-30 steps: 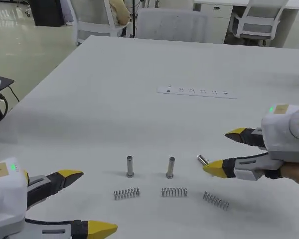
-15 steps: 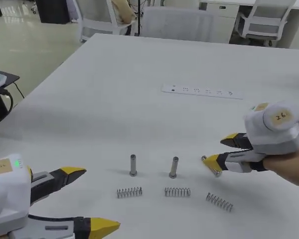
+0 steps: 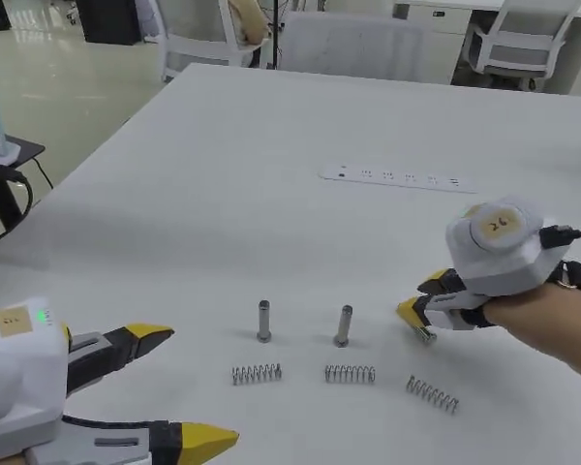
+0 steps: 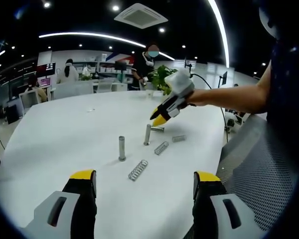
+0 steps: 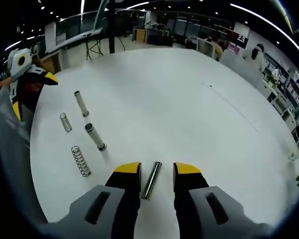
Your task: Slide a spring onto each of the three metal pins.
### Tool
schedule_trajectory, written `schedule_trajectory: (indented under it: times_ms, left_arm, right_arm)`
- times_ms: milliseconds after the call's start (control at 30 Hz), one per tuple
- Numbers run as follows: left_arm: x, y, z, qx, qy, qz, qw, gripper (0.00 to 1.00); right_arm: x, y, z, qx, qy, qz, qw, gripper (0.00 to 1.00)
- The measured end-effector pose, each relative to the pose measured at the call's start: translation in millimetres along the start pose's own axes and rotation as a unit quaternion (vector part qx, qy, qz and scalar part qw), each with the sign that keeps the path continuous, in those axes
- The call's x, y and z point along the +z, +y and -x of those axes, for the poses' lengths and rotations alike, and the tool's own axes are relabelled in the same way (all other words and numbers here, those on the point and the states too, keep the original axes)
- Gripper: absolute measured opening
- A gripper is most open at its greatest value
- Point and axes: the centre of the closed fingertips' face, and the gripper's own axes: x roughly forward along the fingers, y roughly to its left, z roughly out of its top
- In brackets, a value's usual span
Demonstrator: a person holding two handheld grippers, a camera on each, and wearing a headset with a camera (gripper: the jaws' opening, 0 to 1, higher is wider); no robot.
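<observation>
- Where the white table (image 3: 271, 194) comes nearest in the head view, the left gripper (image 3: 196, 386), white-bodied with black, yellow-tipped jaws, hovers with its jaws spread wide and nothing between them.
- Just beyond it, three small coiled steel springs (image 3: 257, 373) lie on their sides in a rough row, apart from one another; the rightmost sits slightly nearer and askew.
- Behind the two left springs, two short silver metal pins (image 3: 263, 321) stand upright on their flanged bases, side by side and well apart.
- Right of them, the right gripper (image 3: 421, 295) is lowered to the tabletop, its jaws at a narrow gap straddling the third silver pin (image 5: 151, 180), which lies flat; a sliver of table shows beside the pin, so the jaws are not clamped.
- Farther back, a long white power strip (image 3: 397, 178) lies flat.
- Beyond the far edge stand grey office chairs (image 3: 504, 39).
</observation>
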Motion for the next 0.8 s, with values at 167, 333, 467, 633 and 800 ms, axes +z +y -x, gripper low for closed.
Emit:
schedule_trajectory:
  times_ms: [167,333,467,633,800]
  left_arm:
    - [-0.2,-0.3,0.0,-0.001,0.000,0.000,1.0000,0.76]
    - [-0.9,-1.0,-0.5,-0.002,0.002,-0.001,1.0000,0.75]
    - [-1.5,-1.2,-0.3,-0.002,0.003,0.000,1.0000,0.75]
    - [-2.3,-2.2,-0.5,-0.004,0.006,-0.001,1.0000,0.75]
    - [-2.8,-2.9,-0.7,-0.006,0.008,-0.003,1.0000,0.75]
  right_arm:
    - [-4.4,1.0,-7.0,0.000,0.013,-0.015,0.9998,0.17]
    - [-9.1,-0.1,-11.9,0.000,0.025,-0.032,0.9992,0.14]
    - [-12.1,0.8,-13.9,-0.001,0.032,-0.038,0.9988,0.11]
    - [-13.8,-0.2,-16.5,0.000,0.037,-0.050,0.9981,0.11]
    - [-16.1,-1.0,-18.3,0.001,0.044,-0.059,0.9973,0.10]
